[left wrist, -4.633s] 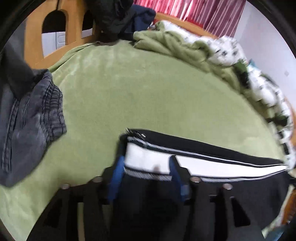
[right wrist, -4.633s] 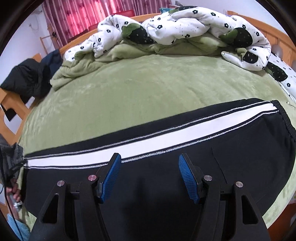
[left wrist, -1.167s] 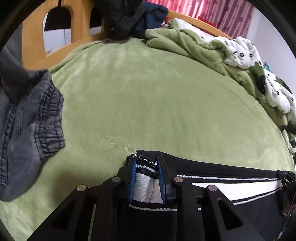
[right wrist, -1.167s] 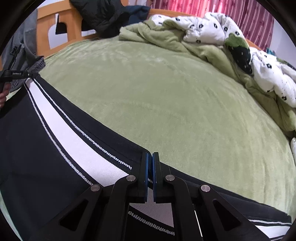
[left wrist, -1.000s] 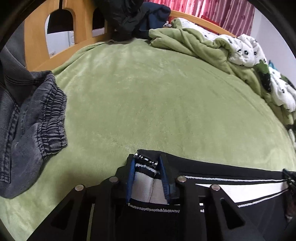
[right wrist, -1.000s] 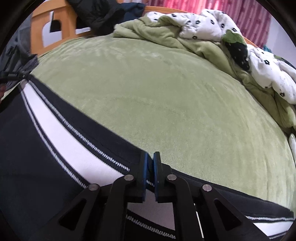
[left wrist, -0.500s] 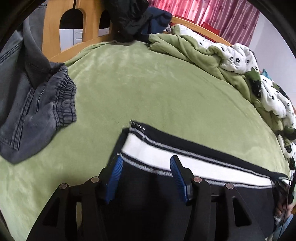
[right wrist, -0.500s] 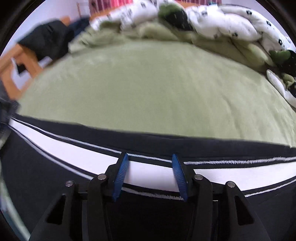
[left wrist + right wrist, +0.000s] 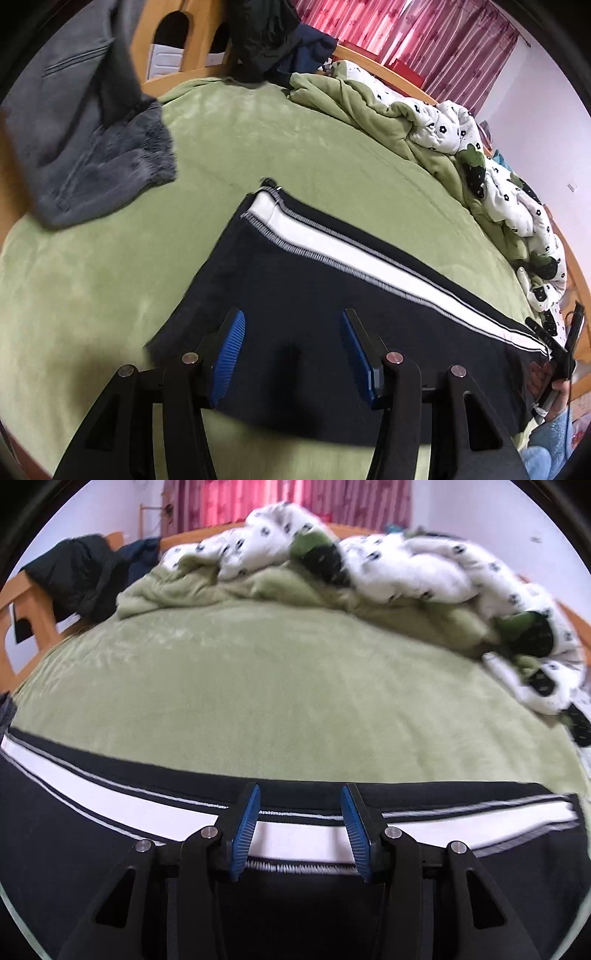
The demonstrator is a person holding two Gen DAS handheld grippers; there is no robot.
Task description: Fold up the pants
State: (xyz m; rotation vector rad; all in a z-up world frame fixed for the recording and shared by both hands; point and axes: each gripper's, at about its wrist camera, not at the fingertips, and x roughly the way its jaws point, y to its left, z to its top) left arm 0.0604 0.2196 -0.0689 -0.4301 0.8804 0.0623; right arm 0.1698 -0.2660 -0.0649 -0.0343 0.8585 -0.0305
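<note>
Bed: green blanket (image 9: 303, 147) covers the mattress, spreading ahead of both grippers; wooden frame (image 9: 173, 40) runs along the far edge.
Curtain: red curtain (image 9: 424, 40) hangs behind the bed, far ahead of the left gripper.
Pants: black pants (image 9: 332, 306) with a white side stripe lie flat on the blanket, directly under and ahead of both grippers; the cuff end sits ahead and slightly left of the left gripper.
Left gripper: left gripper (image 9: 291, 354) hangs above the dark cloth, blue pads spread apart, pinching nothing.
Right gripper: right gripper (image 9: 301, 830) hangs over the white stripe, pads spread apart, gripping nothing.
Grey garment: grey garment (image 9: 85, 140) lies far ahead and left of the left gripper, apart from the pants.
Quilt: bunched white flowered quilt (image 9: 406, 565) sits far ahead of the right gripper.
Person: a hand (image 9: 543, 380) shows at the right of the left gripper, by the far end of the pants.
</note>
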